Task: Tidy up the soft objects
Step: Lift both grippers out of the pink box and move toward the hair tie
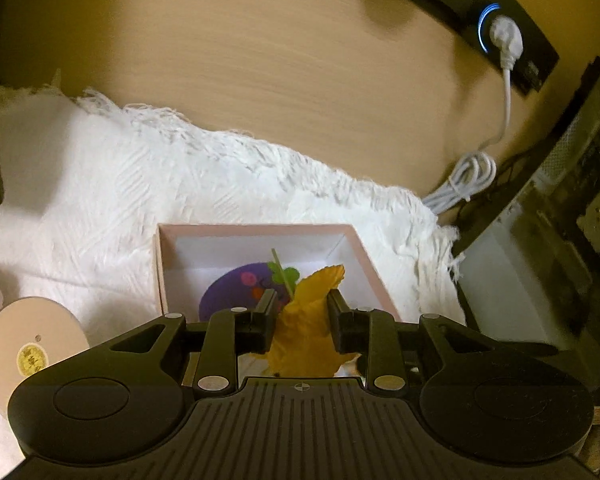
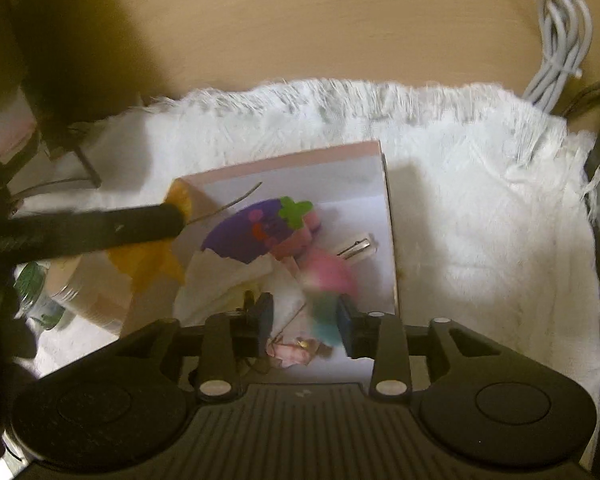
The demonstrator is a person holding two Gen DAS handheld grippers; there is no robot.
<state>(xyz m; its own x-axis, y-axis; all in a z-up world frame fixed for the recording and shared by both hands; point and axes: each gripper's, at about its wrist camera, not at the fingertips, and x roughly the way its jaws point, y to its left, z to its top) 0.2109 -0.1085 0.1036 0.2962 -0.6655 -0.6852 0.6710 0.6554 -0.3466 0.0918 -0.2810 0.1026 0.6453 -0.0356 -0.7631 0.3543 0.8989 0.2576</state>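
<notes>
A pink-rimmed white box (image 1: 256,230) sits on a white fringed cloth (image 1: 120,184). Inside lies a purple eggplant-shaped soft toy (image 1: 236,288) with a green top. My left gripper (image 1: 302,312) is shut on a yellow soft piece (image 1: 308,320) and holds it over the box. In the right wrist view the box (image 2: 388,216) holds the purple toy (image 2: 244,236), white tissue and a metal hair clip (image 2: 358,248). My right gripper (image 2: 306,320) holds a blurred pink and teal soft toy (image 2: 326,284) between its fingers. The left gripper's black finger (image 2: 100,228) crosses at the left.
A round beige lid with a gold sticker (image 1: 28,348) lies left of the box. A coiled white cable (image 1: 466,180) and a plug (image 1: 506,38) in a black power strip sit at the wooden desk's back right. A dark cabinet (image 1: 560,240) stands at the right.
</notes>
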